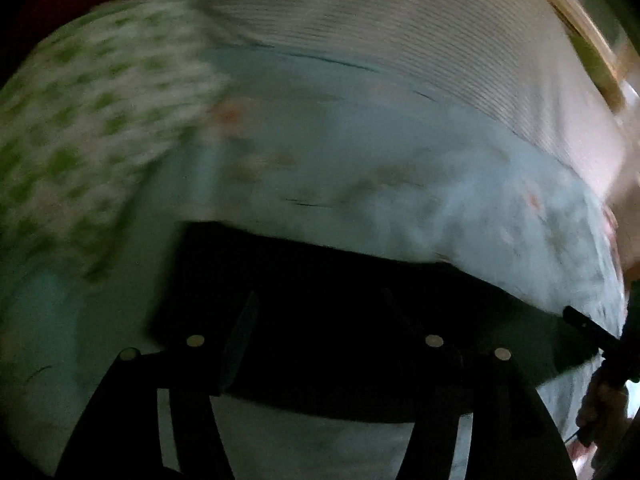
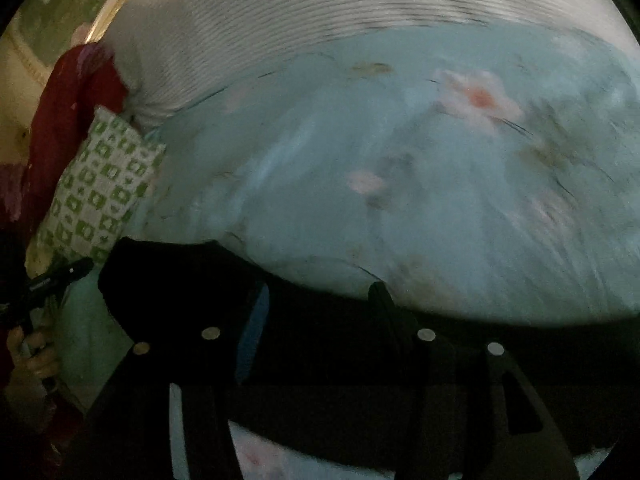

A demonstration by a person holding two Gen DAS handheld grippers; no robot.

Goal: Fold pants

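The black pants (image 1: 320, 280) lie as a dark band on a light blue flowered bedsheet (image 1: 360, 168). My left gripper (image 1: 320, 308) is over them with its fingers apart, and the dark cloth lies between and under them. In the right wrist view the pants (image 2: 192, 280) fill the lower part, and my right gripper (image 2: 320, 300) stands over them with its fingers spread. Both views are dim and blurred, so I cannot tell whether either gripper pinches the cloth. The right gripper shows at the far right edge of the left wrist view (image 1: 592, 332); the left gripper shows at the left edge of the right wrist view (image 2: 60, 276).
A green-and-white patterned pillow (image 1: 92, 128) lies left of the pants; it also shows in the right wrist view (image 2: 100, 192). A white ribbed blanket (image 1: 400, 20) lies beyond the sheet. Red cloth (image 2: 68, 120) sits at the far left. A wooden bed frame (image 1: 580, 28) runs along the upper right.
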